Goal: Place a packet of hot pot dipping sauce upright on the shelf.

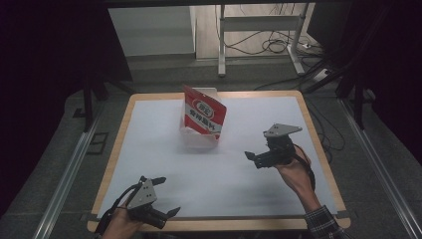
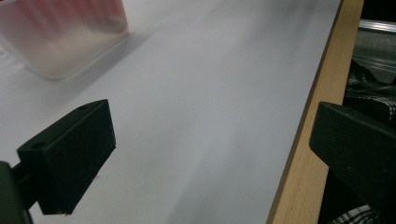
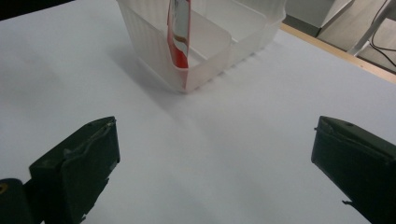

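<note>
I see the red packet (image 1: pixel 204 115) standing upright in the clear bin (image 1: pixel 199 139) near the table's (image 1: pixel 249 174) far edge. My left gripper (image 1: pixel 160 196) and right gripper (image 1: pixel 254 157) hang spread and empty; the stowing looks done.

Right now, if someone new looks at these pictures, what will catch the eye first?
The red and white snack bag draws the eye first: it stands upright in a clear plastic bin at the far middle of the white table. Next come the two hand-held grippers, both with fingers spread and empty: the left gripper at the near edge, the right gripper hovering right of the bin.
</note>
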`<state>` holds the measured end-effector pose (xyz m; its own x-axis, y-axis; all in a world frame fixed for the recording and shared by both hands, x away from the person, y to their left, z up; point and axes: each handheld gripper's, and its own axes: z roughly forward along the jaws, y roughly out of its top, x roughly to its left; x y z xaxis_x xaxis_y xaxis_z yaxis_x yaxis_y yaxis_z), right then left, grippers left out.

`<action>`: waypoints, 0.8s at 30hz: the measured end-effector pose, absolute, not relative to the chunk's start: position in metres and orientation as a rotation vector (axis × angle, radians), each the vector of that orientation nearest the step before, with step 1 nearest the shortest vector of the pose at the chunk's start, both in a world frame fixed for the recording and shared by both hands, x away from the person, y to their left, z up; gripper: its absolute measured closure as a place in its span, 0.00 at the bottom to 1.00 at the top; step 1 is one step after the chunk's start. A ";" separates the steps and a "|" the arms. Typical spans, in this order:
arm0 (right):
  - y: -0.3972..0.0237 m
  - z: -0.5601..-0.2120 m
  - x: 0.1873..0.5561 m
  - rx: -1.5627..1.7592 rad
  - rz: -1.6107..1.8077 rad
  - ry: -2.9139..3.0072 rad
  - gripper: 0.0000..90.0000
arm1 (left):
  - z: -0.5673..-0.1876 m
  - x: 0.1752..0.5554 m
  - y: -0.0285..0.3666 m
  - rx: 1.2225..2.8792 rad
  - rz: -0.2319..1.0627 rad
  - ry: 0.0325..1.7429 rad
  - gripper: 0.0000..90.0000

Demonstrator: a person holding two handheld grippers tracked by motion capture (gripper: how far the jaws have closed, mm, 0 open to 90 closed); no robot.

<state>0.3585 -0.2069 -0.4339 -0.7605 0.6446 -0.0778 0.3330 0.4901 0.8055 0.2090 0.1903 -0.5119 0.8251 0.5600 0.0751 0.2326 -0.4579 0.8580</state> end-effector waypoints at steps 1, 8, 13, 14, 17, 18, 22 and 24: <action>-0.209 -0.434 0.358 0.819 1.157 2.368 0.01 | -0.512 0.209 0.190 2.053 0.434 0.583 0.00; -0.219 -0.439 0.352 0.829 1.142 2.349 0.01 | -0.512 0.209 0.190 2.054 0.436 0.580 0.00; -0.227 -0.442 0.346 0.831 1.133 2.336 0.01 | -0.512 0.209 0.190 2.053 0.433 0.580 0.01; -0.229 -0.442 0.345 0.834 1.127 2.334 0.01 | -0.512 0.209 0.190 2.053 0.433 0.580 0.01; -0.235 -0.446 0.342 0.849 1.112 2.334 0.01 | -0.512 0.209 0.190 2.055 0.434 0.578 0.01; -0.236 -0.447 0.342 0.855 1.111 2.334 0.01 | -0.512 0.209 0.190 2.055 0.434 0.578 0.01; -0.243 -0.452 0.338 0.877 1.100 2.330 0.01 | -0.512 0.209 0.190 2.057 0.434 0.576 0.01; -0.247 -0.455 0.336 0.881 1.098 2.326 0.01 | -0.512 0.209 0.190 2.058 0.433 0.575 0.01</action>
<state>0.3364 -0.2469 -0.4551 -0.7114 0.6955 -0.1008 0.3642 0.4875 0.7935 0.2088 0.1897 -0.5121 0.8285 0.5544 0.0786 0.2287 -0.4631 0.8563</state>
